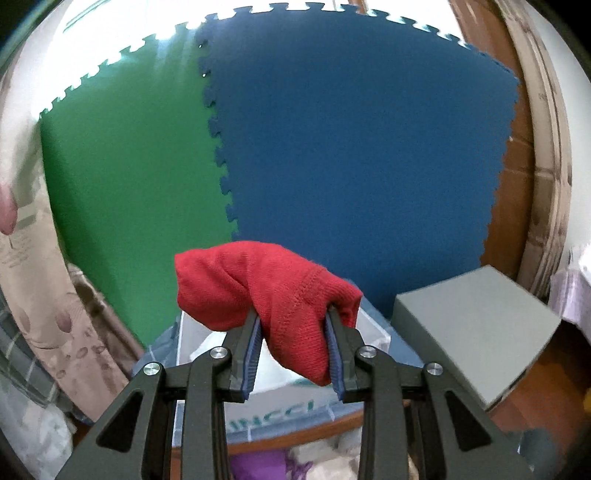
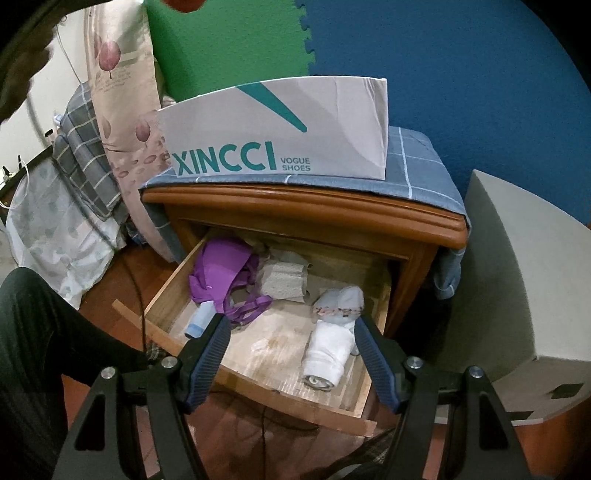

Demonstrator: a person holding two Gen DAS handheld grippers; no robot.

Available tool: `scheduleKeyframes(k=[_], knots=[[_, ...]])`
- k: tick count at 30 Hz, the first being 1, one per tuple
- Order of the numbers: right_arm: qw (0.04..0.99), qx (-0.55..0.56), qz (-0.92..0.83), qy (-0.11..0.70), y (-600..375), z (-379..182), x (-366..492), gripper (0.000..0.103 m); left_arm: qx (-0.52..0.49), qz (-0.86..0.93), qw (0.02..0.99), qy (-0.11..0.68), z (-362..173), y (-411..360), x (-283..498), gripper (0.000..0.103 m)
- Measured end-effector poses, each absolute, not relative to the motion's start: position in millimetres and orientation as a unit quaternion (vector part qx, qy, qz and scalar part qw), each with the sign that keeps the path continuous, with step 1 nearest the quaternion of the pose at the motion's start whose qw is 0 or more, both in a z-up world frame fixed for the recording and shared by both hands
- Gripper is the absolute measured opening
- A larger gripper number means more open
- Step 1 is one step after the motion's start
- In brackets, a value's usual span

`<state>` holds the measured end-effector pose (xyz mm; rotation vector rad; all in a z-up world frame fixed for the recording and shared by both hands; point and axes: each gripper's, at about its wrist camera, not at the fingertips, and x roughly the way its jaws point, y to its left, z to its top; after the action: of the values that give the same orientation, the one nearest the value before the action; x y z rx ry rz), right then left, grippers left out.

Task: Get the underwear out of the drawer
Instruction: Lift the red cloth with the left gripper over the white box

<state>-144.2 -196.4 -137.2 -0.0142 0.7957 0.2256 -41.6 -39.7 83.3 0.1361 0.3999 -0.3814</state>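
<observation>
My left gripper [image 1: 293, 314] is shut on a red piece of underwear [image 1: 258, 288], which hangs bunched over and between its pads, high above the white shoe box [image 1: 288, 402]. A scrap of the same red underwear [image 2: 184, 3] shows at the top edge of the right wrist view. My right gripper [image 2: 291, 319] stands open above the pulled-out wooden drawer [image 2: 354, 402], with nothing between its fingers. Inside the drawer lie a purple bra [image 2: 218, 269], a grey folded piece [image 2: 284, 277], a pale blue roll [image 2: 201, 321], a pale bundle with a patterned band [image 2: 340, 301] and a white roll [image 2: 325, 354].
The drawer belongs to a wooden nightstand [image 2: 314, 206] topped with a blue checked cloth and the shoe box [image 2: 295, 129]. A grey box [image 2: 535, 277] stands at the right. Bedding [image 2: 122, 129] is piled at the left. A person's black-clad leg [image 2: 37, 332] is at the lower left. Green and blue foam mats [image 1: 332, 147] cover the wall.
</observation>
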Motion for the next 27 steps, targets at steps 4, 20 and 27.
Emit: scheduleKeyframes(k=[4,20,27], knots=[[0.916,-0.006,0.111,0.386,-196.8,-137.0,-145.1,0.071,0.05,-0.178,0.961,0.206,92.2,-50.4,-14.6,0.029],[0.914,0.007,0.115,0.388,-200.6,-137.4,-144.7,0.071,0.053,-0.131,0.95,0.277,68.0,-100.1,67.7,0.029],[0.913,0.006,0.117,0.391,-199.2,-137.9,-144.4,0.071,0.038,-0.121,0.94,0.317,54.7,-109.2,94.4,0.029]])
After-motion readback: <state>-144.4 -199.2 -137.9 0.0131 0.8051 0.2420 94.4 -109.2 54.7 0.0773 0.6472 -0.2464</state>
